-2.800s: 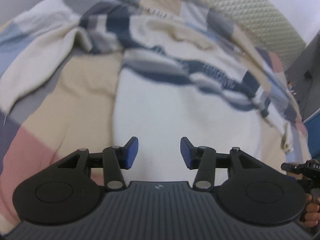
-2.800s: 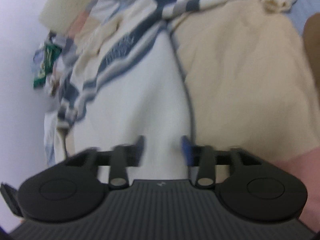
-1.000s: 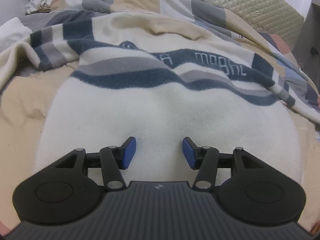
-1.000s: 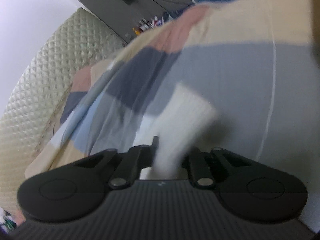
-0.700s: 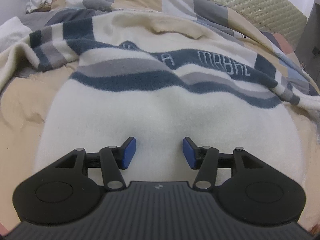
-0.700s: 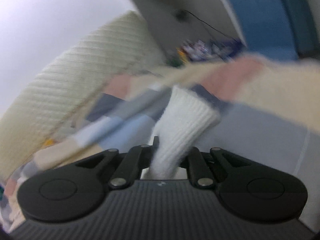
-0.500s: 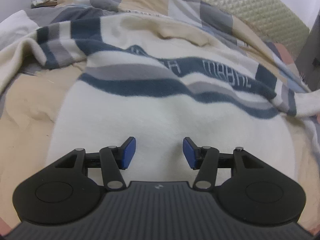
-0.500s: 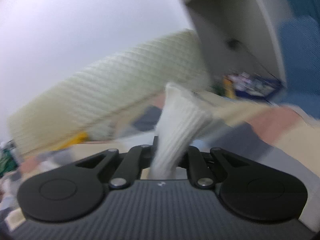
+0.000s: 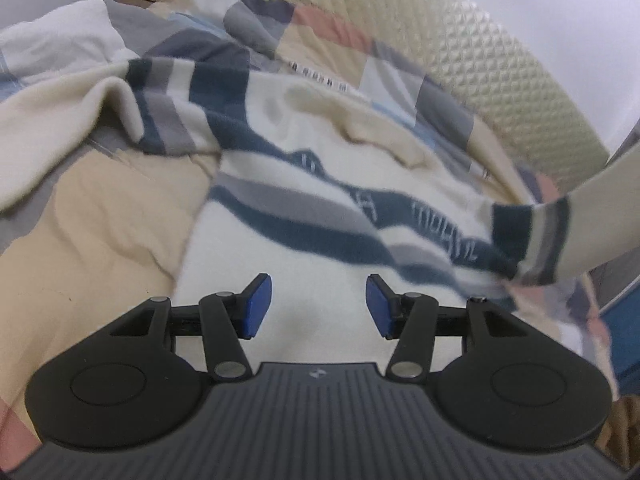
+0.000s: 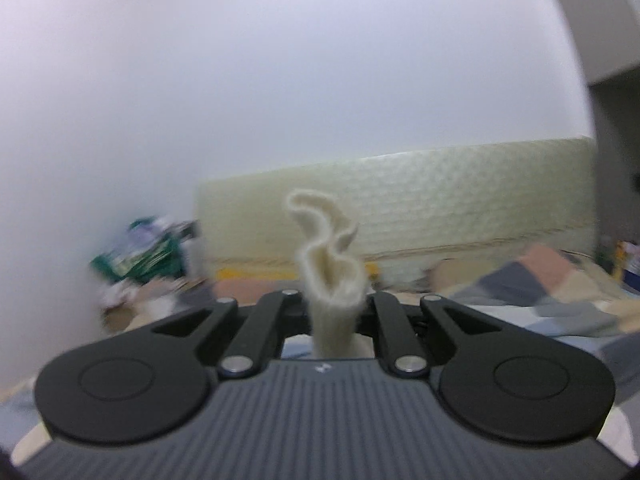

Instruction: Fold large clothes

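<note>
The sweater (image 9: 304,240), cream with navy and grey stripes across the chest, lies spread face up on the bed, its body flat and its collar towards the headboard. Its right-hand sleeve (image 9: 576,216) is lifted off the bed and stretched up and out of the left wrist view, which looks like the start of folding that sleeve across the body. The right gripper (image 10: 336,308) has its jaws clenched on the cuff (image 10: 326,248), whose cream knit sticks out past them, bunched and curled. The left gripper (image 9: 318,306) hovers over the lower body of the sweater with its jaws released and nothing between them, probably ready to pin the cloth. The other sleeve (image 9: 60,128) trails off to the left. Under it is a patchwork quilt (image 9: 92,216) in beige, grey, pink and blue. Behind stand a quilted headboard (image 10: 460,208), a plain white wall (image 10: 280,80) and a blurred green heap (image 10: 140,256) in the corner.
</note>
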`<state>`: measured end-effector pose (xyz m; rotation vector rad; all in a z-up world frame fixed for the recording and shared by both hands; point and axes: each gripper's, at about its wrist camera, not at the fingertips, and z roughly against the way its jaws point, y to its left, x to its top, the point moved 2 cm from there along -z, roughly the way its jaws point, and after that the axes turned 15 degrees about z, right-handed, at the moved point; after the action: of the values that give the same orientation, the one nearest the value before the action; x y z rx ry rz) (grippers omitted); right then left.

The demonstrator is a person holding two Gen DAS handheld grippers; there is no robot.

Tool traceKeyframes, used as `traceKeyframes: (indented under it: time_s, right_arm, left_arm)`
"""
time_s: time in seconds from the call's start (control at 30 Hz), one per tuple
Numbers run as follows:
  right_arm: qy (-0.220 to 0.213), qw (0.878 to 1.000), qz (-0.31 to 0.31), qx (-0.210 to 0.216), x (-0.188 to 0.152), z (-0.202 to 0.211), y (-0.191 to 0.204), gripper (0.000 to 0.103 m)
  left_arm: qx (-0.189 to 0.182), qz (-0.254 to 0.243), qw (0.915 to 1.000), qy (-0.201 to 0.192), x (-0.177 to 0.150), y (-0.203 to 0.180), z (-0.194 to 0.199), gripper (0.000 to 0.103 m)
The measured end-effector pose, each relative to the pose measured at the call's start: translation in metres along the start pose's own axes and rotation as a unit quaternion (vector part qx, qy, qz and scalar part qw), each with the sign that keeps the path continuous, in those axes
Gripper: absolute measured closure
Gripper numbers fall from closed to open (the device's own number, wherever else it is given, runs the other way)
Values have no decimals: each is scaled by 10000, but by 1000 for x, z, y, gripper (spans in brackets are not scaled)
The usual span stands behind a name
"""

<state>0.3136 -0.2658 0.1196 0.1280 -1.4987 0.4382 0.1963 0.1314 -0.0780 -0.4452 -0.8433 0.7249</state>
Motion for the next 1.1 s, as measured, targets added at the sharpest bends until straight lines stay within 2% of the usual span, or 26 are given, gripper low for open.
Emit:
traceKeyframes:
  time_s: [0.1,0.3,0.47,0.57,0.63,0.73,0.77,0.8,0.93,1.1]
  right_arm:
    - [109,9987,199,461,-9,8,58,93]
    - [531,9906,-168,1246,-64,20,138,93]
    - [1124,9813,-22,1563,-125,18,204,92]
    - [1553,9724,51,1743,-161,19,231,91]
    - [1765,9671,94,1828,-179,21,242,89]
    - [2064,9581,22,1984,-188,24,246,78]
    - [2124,9552,-29,2063,-191,29,250,64]
    - [2189,9508,-108,2189,-191,31,248,56]
    - [2250,9445,40,2394,-190,50,244,53]
    - [2163,9472,-167,2361,-188,70,216,53]
  left_arm:
    - [-195,99,9998,-18,7,3,11,45]
    - [-468,415,9979,-149,21,17,32,45]
    - [-619,911,9938,-151,37,37,40,45]
    - [-634,1041,9925,-113,41,44,40,45]
    - [-648,1030,9925,-71,40,45,39,45]
    - [-674,945,9932,-10,38,42,37,45]
    - [-694,892,9936,5,37,40,37,45]
    - [-707,834,9940,5,35,38,37,45]
    - [-744,583,9955,76,27,28,36,45]
    - [-755,324,9961,308,10,18,31,45]
